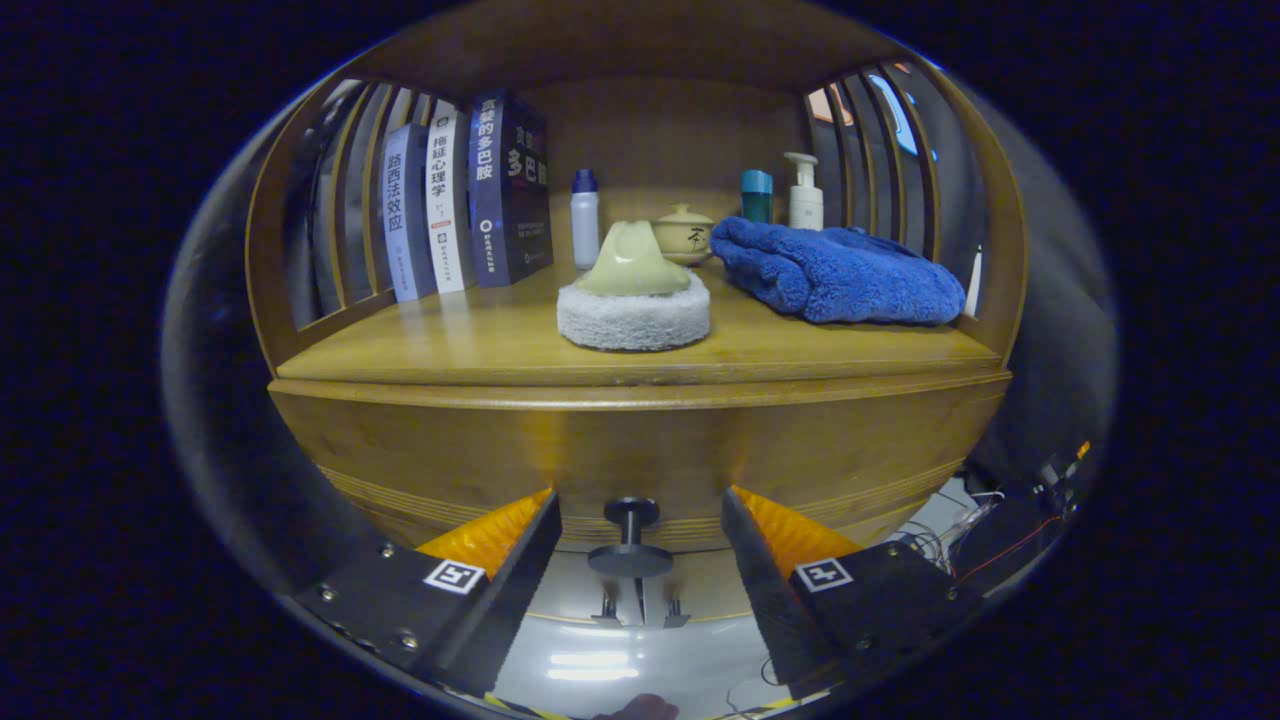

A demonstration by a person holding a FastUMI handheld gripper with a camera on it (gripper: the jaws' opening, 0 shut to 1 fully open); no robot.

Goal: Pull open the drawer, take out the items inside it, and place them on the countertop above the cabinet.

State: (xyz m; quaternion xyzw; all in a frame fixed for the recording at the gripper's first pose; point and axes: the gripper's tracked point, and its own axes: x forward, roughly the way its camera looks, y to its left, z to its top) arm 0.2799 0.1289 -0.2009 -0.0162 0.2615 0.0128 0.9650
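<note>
Right now the gripper [636, 560] sits w/ fingers spread wide, one each side of the drawer knob [630, 540], not touching it; nothing held. Knob is dark, smooth, mushroom-shaped w/ a round flat cap on a short stem, sticking out from the drawer front [640, 455], which is glossy honey-toned wood w/ fine grooved lines along its lower part. Drawer looks closed, flush under the countertop [420, 355]; its contents can't be seen. Countertop is the same polished wood w/ a rounded front lip, framed by curved wooden slats on both sides and a plain wood back panel. On it, centre front, a scrubbing pad [633, 310]: thick round disc of coarse whitish fibre w/ a smooth pale greenish moulded grip on top. Behind it a small white plastic bottle w/ blue cap [584, 220] and a cream ceramic lidded jar [684, 233], squat and rounded. On the slatted side where the books are, three upright books [465, 205], spines out, leaning close together. On the other side a blue towel [835, 272], fluffy terry, folded loosely in a soft heap; behind it a teal-capped container [757, 194] and a white pump bottle [804, 193]. Below the cabinet, shiny pale floor w/ light reflections; tangled cables [985, 520] lie off beyond the towel-side finger.
</note>
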